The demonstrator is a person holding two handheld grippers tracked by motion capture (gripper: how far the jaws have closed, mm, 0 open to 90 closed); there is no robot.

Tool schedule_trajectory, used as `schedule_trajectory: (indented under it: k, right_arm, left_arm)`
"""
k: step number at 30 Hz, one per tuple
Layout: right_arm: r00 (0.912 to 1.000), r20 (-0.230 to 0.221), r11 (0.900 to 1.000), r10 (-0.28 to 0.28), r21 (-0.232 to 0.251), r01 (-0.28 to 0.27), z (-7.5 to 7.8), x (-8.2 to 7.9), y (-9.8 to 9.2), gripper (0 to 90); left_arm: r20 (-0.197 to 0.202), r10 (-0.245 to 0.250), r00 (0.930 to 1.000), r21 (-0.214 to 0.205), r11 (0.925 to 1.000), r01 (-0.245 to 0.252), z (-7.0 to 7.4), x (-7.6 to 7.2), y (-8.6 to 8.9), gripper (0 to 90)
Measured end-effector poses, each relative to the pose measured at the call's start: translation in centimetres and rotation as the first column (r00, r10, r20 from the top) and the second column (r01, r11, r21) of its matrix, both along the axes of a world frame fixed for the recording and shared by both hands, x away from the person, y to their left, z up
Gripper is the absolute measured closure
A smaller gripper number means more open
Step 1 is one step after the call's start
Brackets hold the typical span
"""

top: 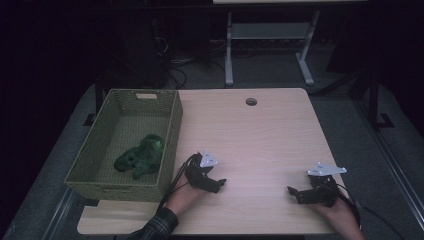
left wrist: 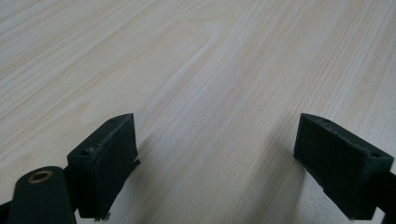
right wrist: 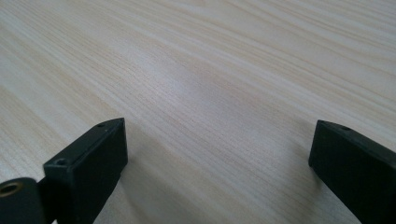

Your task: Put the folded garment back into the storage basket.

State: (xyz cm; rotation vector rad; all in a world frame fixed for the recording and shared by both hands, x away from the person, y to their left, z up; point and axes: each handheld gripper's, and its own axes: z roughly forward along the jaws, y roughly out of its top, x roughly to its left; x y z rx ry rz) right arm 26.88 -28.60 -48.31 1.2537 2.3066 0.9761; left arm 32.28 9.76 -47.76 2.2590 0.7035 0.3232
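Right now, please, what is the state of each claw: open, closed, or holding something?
Left claw: open, holding nothing, over the bare table.
Right claw: open, holding nothing, over bare table too.

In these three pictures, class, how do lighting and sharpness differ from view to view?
High view: dim, room black, lit wooden table, green toy murky in the basket. Left gripper view: bright, grain sharp, soft jaw shadows. Right gripper view: similar, pale sheen mid-table.
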Motion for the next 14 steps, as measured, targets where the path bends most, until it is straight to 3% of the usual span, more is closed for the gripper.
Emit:
schedule_trajectory:
  k: [2, 14]
  right_arm:
    - [1.0000, 0.000, 1.0000, 0.000, 0.000, 0.000, 0.00, -0.01, 0.00, 4.1]
    - [1.0000, 0.000, 1.0000, 0.000, 0.000, 0.000, -0.01, 0.00, 0.00, 4.1]
  left_arm:
    - [-0.015, 0.002, 0.9999, -0.011, 0.9999, -0.002, -0.07, 0.08, 0.07, 12.6]
    - [-0.014, 0.001, 0.9999, -0.010, 0.9999, -0.001, -0.05, 0.09, 0.09, 12.7]
